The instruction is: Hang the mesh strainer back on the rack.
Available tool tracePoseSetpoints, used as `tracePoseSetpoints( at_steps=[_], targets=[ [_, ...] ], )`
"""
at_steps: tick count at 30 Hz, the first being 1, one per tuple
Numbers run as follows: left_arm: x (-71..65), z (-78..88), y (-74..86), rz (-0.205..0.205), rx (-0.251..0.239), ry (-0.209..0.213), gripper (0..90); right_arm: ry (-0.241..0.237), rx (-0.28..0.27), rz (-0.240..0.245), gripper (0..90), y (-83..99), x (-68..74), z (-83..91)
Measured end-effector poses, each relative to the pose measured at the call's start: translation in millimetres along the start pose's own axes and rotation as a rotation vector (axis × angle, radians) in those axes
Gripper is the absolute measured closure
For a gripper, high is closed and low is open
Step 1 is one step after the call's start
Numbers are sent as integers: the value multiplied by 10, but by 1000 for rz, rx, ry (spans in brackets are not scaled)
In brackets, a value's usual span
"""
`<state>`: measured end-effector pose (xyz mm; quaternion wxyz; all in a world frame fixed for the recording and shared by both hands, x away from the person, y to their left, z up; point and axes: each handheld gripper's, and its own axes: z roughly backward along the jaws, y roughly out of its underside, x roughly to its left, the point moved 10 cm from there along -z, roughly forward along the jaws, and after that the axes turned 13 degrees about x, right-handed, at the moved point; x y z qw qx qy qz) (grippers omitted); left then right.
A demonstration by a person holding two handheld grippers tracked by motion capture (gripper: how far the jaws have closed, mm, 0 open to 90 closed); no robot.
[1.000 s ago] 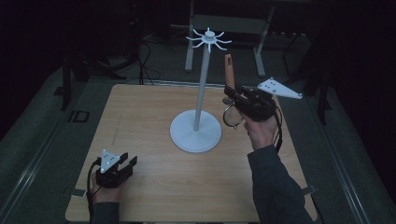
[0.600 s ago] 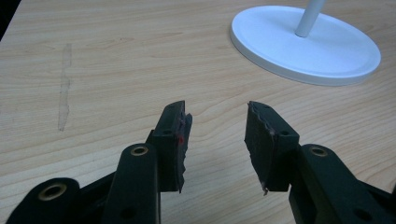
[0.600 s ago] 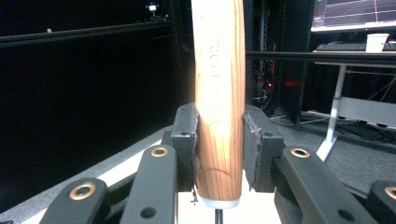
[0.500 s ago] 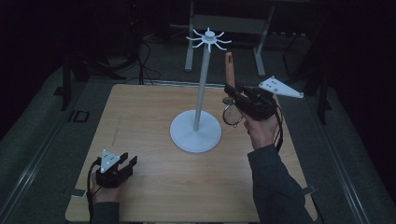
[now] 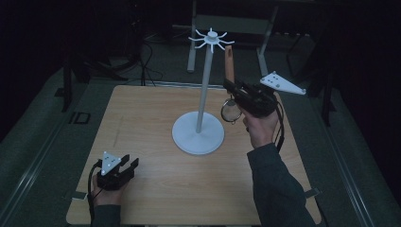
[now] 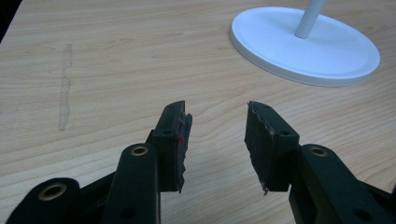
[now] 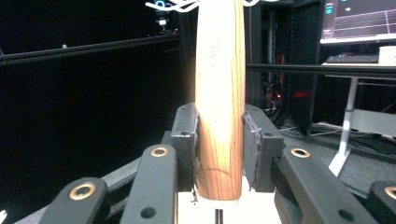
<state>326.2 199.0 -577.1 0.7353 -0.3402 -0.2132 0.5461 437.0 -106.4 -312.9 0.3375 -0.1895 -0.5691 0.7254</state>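
Note:
A utensil with a wooden handle (image 5: 229,64) stands upright in my right gripper (image 5: 232,89), its round head (image 5: 230,112) hanging below the jaws. In the right gripper view the pads press on both sides of the wooden handle (image 7: 219,93), so the right gripper (image 7: 219,144) is shut on it. The handle's top is close to the hook crown (image 5: 211,39) of a white stand (image 5: 203,90), just to its right. My left gripper (image 5: 128,163) rests on the table near the front left corner. Its jaws are open and empty in the left gripper view (image 6: 217,135).
The stand's round white base (image 5: 197,135) sits mid-table and also appears ahead of the left gripper (image 6: 317,51). The wooden table (image 5: 142,118) is bare to the left of the base. Dark floor, cables and table legs lie beyond the far edge.

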Motion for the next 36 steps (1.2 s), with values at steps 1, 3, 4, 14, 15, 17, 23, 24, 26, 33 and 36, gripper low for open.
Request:
tracePoseSetpoints(
  at_steps=[1, 3, 4, 14, 15, 17, 23, 24, 26, 33, 36],
  targets=[
    [1, 0, 0, 1, 0, 0, 586, -2, 0, -5, 686, -2, -9, -6],
    [1, -1, 1, 0, 1, 0, 586, -5, 2, -13, 686, -1, -16, -10],
    [-1, -3, 2, 0, 2, 0, 586, -10, 4, -21, 686, -2, -28, -18],
    [-6, -7, 4, -2, 6, -1, 586, -95, 52, -81, 678, -2, -51, -178],
    [-5, -7, 4, -1, 5, -1, 586, -81, 58, -77, 633, 0, -60, -195],
    [-1, -6, 2, 0, 2, 1, 586, -68, 59, -72, 543, 1, -67, -191],
    [-6, -8, 5, -2, 6, 0, 586, 13, 59, -41, 360, 13, -99, -129],
    [-6, -8, 5, -2, 6, 0, 586, 24, 60, -33, 333, 14, -102, -117],
    [-7, -9, 5, -2, 6, -1, 586, 48, 60, -20, 284, 16, -111, -91],
    [-7, -8, 6, -3, 7, -1, 586, 69, 82, 3, 200, 60, -116, -50],
    [6, -3, 0, 4, -1, -2, 583, 90, 111, 23, 179, 186, -136, -11]
  ],
)
